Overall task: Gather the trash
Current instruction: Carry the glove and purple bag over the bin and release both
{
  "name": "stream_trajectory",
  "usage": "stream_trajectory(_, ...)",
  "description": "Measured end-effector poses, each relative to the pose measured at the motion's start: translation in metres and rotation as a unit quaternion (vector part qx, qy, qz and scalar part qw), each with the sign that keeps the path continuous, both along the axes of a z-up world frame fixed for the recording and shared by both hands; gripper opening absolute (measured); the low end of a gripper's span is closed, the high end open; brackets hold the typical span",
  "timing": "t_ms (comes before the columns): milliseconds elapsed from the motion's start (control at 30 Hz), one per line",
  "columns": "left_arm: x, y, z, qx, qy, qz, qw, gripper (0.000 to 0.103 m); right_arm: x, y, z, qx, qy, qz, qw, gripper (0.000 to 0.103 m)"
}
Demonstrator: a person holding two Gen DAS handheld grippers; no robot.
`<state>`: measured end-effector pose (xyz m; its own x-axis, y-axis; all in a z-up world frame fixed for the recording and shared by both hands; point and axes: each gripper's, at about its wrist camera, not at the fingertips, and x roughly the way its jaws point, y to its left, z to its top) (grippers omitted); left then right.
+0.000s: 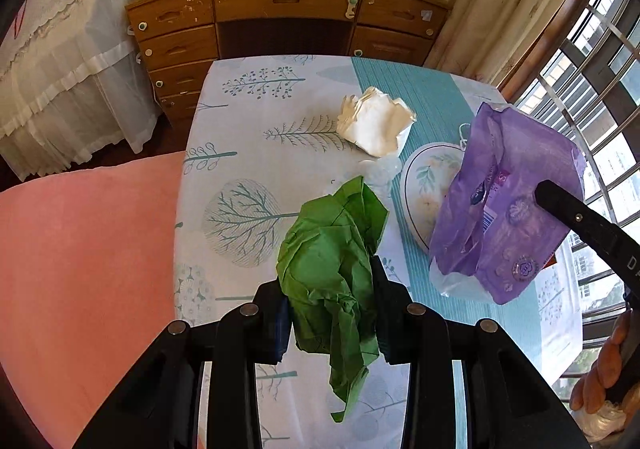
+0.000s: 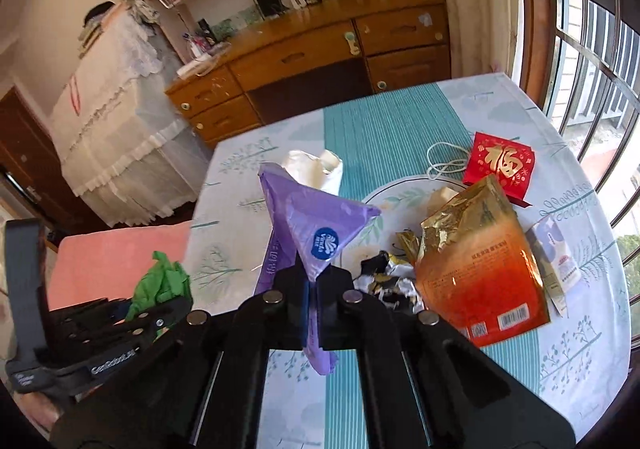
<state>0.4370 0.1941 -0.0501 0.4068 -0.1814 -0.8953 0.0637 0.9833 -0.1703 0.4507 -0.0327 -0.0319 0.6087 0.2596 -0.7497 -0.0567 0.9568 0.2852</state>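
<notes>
The crumpled green paper (image 1: pixel 334 281) is pinched between the jaws of the left gripper (image 1: pixel 332 305), which stand partly closed with both pads pressing on it; its upper folds rise past the fingertips and a loose tail hangs below them, clear of the tablecloth (image 1: pixel 248 129). To the right of that claw the purple wrapper (image 1: pixel 504 209) hangs in the air, lifted off the table. In the right wrist view the right gripper (image 2: pixel 310 281) has its jaws drawn tight together on a thin pleat of this wrapper, which fans out above the fingertips and shows a round blue logo, while a strip of it trails down between the fingers. Beyond the left claw lies a wad of white tissue (image 1: pixel 376 123) on the cloth, and just behind the purple wrapper is a plate (image 1: pixel 420 185) with a leaf pattern. To the right of the right claw lie a gold and orange foil bag (image 2: pixel 480 269), crushed silver and black foil scraps (image 2: pixel 388 277) and, farther off, a red envelope (image 2: pixel 500 163) beside a coil of white cord (image 2: pixel 444 165). A wooden dresser (image 1: pixel 280 17) stands past the far edge of the table.
</notes>
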Motion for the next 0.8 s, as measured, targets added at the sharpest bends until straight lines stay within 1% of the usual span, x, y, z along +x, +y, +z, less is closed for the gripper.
stream_trajectory(167,-0.05,-0.017,0.037,-0.003,-0.028,0.008,0.9996,0.033,-0.057,-0.009,0.042,0.02,-0.027,0.033,0.999,0.0)
stream_trajectory(267,-0.091,-0.033,0.059,-0.003,-0.051,0.017,0.9986,0.033,-0.099,-0.019,0.064,0.026,-0.043,0.055,0.997,0.0)
stream_trajectory(400,-0.155,-0.062,0.083,-0.007,-0.074,0.033,0.9967,0.033,-0.162,-0.038,0.085,0.024,-0.056,0.085,0.994,0.0)
stream_trajectory(533,-0.223,-0.094,0.1,-0.003,-0.09,0.042,0.995,0.033,-0.226,-0.062,0.097,0.018,-0.064,0.116,0.991,0.0)
stream_trajectory(633,-0.275,-0.12,0.111,0.002,-0.102,0.053,0.9934,0.033,-0.27,-0.081,0.1,0.014,-0.064,0.134,0.989,0.0)
stream_trajectory(800,-0.351,-0.157,0.118,0.006,-0.102,0.065,0.9926,0.033,-0.333,-0.113,0.1,0.014,-0.056,0.158,0.986,0.0)
